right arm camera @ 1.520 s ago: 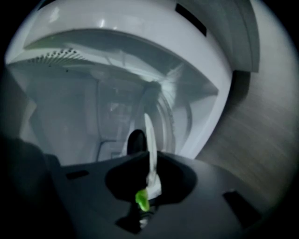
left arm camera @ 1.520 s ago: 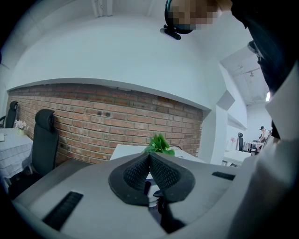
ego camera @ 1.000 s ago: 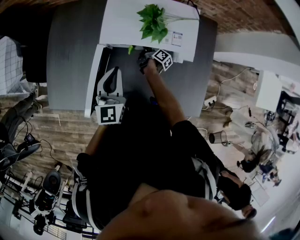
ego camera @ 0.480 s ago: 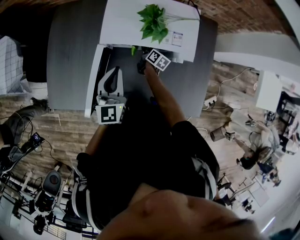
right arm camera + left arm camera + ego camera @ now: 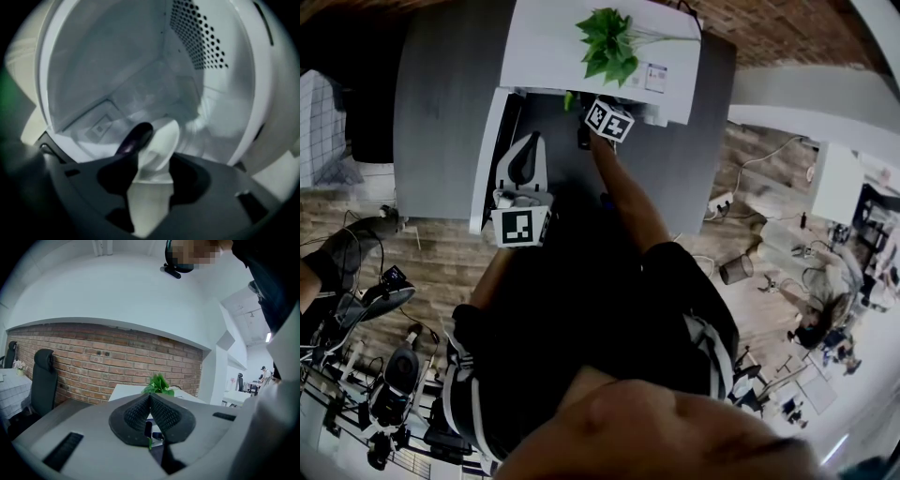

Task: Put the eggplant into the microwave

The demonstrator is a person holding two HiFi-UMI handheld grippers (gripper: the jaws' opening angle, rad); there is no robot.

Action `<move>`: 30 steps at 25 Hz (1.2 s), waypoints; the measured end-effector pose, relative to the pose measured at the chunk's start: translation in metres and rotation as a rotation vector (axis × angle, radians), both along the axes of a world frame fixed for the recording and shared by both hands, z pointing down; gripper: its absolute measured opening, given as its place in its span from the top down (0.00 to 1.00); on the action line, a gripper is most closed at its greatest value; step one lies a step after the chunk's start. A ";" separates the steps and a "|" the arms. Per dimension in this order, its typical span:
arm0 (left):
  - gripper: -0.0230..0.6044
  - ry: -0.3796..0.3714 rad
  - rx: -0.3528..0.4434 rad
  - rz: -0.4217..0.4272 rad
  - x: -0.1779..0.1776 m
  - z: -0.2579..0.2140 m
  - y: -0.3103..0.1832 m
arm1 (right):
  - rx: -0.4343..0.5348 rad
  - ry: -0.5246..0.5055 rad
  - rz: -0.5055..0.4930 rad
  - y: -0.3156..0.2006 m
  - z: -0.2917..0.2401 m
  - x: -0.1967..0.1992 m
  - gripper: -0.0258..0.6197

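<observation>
Opening inside the microwave (image 5: 117, 61), the right hand-held gripper (image 5: 151, 161) frees the eggplant (image 5: 136, 136) at its jaw tips. The left hand-held gripper (image 5: 150, 399) sits closed, empty; only withdrawing remains.

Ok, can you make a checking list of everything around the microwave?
Surface: grey table, holding the microwave.
Job's things: white microwave with its door open; purple eggplant inside it.
Clutter: green plant on top of the microwave.
Grippers: left claw shut; right claw reaching into the microwave, opening, with the eggplant beside one tip.
Cables: white cable on the floor.
Surroundings: brick wall, wooden floor.
</observation>
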State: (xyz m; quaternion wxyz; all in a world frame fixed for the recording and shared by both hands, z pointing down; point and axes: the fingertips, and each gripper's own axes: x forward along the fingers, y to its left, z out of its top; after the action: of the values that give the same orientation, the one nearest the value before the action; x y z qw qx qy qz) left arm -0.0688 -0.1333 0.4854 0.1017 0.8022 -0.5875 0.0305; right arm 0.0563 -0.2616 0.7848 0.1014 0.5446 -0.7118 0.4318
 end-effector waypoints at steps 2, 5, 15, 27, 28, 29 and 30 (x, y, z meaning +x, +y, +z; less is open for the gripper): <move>0.91 0.002 -0.009 0.000 0.000 0.002 0.000 | 0.007 0.050 -0.034 0.002 0.000 -0.002 0.63; 0.91 -0.006 0.002 0.005 0.000 0.001 -0.001 | 0.009 0.115 -0.077 0.004 0.002 -0.004 0.62; 0.91 0.008 -0.010 0.005 0.001 0.003 0.000 | 0.024 0.057 -0.028 0.007 -0.002 0.004 0.59; 0.91 0.001 -0.004 0.015 0.001 0.002 -0.002 | 0.038 -0.014 0.111 0.009 -0.003 0.021 0.56; 0.91 -0.003 0.000 0.017 0.001 0.001 -0.002 | 0.035 -0.014 0.111 0.009 -0.003 0.021 0.56; 0.91 -0.005 0.001 0.019 0.002 0.001 -0.002 | 0.033 -0.011 0.108 0.009 -0.003 0.021 0.56; 0.91 -0.004 0.000 0.019 0.002 0.001 -0.002 | 0.032 -0.005 0.104 0.010 -0.003 0.022 0.56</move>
State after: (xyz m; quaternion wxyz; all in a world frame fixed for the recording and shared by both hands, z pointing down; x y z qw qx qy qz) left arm -0.0672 -0.1352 0.4859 0.1001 0.8077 -0.5800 0.0333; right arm 0.0779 -0.2515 0.7822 0.0685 0.5814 -0.6894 0.4265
